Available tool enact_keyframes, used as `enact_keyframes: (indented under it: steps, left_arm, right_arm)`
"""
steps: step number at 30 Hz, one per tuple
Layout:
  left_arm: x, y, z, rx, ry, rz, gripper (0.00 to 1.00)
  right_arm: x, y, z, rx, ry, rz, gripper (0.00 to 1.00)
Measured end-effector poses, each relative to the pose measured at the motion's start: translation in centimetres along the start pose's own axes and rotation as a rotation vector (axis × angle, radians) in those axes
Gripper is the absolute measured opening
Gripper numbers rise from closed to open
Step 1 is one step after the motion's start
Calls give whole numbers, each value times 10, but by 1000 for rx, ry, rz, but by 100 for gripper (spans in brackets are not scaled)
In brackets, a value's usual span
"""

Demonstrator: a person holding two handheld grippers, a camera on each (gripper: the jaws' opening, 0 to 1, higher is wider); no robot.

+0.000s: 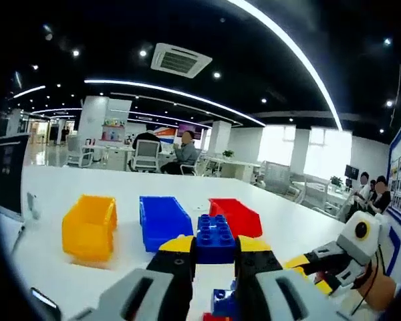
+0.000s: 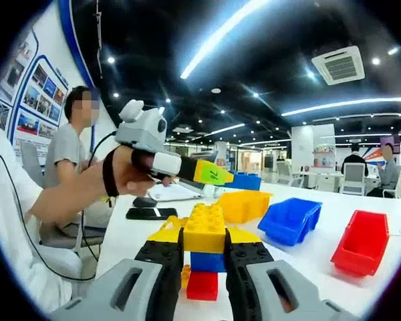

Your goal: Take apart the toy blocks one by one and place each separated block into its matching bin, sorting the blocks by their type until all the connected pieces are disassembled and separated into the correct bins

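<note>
1. The left gripper (image 1: 215,257) is clamped on a dark blue studded plastic toy block (image 1: 215,239), its yellow-tipped jaws pressed to the block's two sides. The block is held up clear of the white table (image 1: 67,184), so I take it for a piece just separated and on its way to a bin.
2. The right gripper (image 2: 204,257) is closed around the remaining stack: a yellow studded plastic block (image 2: 203,229) on top, a blue block (image 2: 206,261) under it and a red block (image 2: 202,285) at the bottom. The jaws grip at the yellow block's sides, probably to steady the stack for the next pull.
3. Three open plastic bins stand in a row on the table: a yellow bin (image 1: 89,227), a blue bin (image 1: 163,220) and a red bin (image 1: 236,217), near one another. The blue bin looks the natural home for the held blue block, sitting just beyond it in the left gripper view.
4. In the right gripper view, the person's hand (image 2: 130,175) holds the left gripper raised and pointed toward the bins, forearm reaching out from a white sleeve (image 2: 13,200).
5. A black phone (image 2: 151,213) lies flat on the table beneath that hand.
</note>
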State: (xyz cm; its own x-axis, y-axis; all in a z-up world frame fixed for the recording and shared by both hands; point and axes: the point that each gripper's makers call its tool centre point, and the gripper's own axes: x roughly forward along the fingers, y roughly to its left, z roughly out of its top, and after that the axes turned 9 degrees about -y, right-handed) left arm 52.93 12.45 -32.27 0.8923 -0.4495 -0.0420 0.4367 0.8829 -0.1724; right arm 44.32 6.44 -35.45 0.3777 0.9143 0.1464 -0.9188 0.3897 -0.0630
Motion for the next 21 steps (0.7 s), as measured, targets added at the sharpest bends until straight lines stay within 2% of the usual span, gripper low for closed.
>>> enact_keyframes:
  steps: [5,16,21]
  left_arm:
    - [17,12,-1,35,41,18,24]
    - [63,38,-3,53,125,52,24]
    - [90,54,-15,68,171,86,24]
  right_arm:
    - [0,-6,0,12,-10,-3,25]
    - [-1,-13,-1,46,-16,-15,25]
    - [-1,-15,-1,57,-13,-19,25]
